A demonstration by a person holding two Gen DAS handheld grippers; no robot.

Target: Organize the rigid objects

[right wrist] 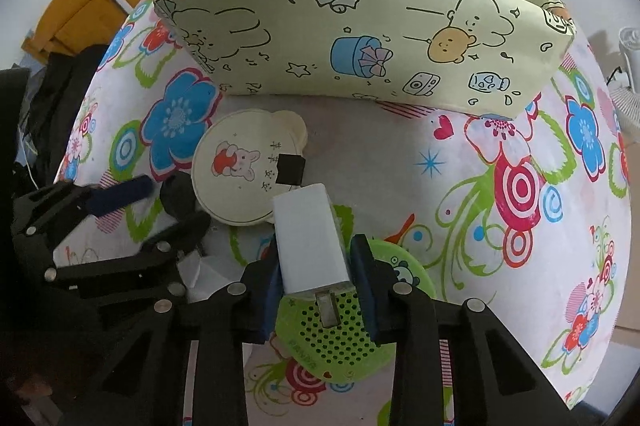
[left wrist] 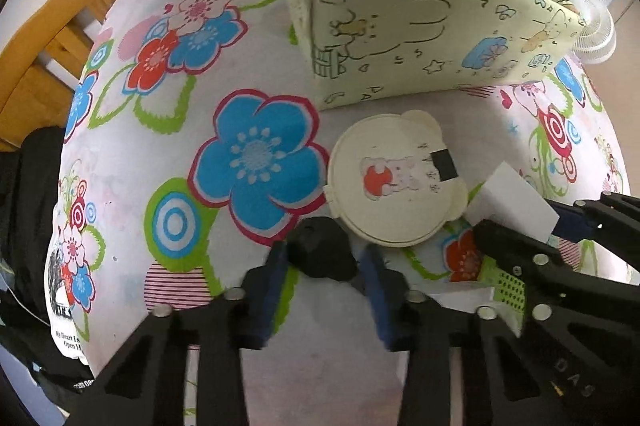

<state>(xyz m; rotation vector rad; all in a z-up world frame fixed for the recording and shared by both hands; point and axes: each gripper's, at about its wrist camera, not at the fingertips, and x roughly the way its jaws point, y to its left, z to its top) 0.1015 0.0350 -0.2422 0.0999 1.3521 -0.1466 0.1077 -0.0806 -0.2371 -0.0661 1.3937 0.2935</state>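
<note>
— Right, the white charger block (right wrist: 310,242) sits between my right gripper (right wrist: 316,278) pads, prongs toward the camera, and the pads press its sides: that one is gripped, just above the green perforated disc (right wrist: 340,342).

— And your left?

— My left gripper (left wrist: 324,290) has its pads around a small black object (left wrist: 320,254) on the flowered sheet (left wrist: 256,162), beside the cream round case (left wrist: 396,182). Whether the pads touch it, I cannot tell; the view blurs there.

— How do you carry on well?

— I'd lift both straight up, clear of the case, then carry them over the wall of the cartoon-print box (right wrist: 360,38). The charger is smooth, so I'd keep it level.
</note>
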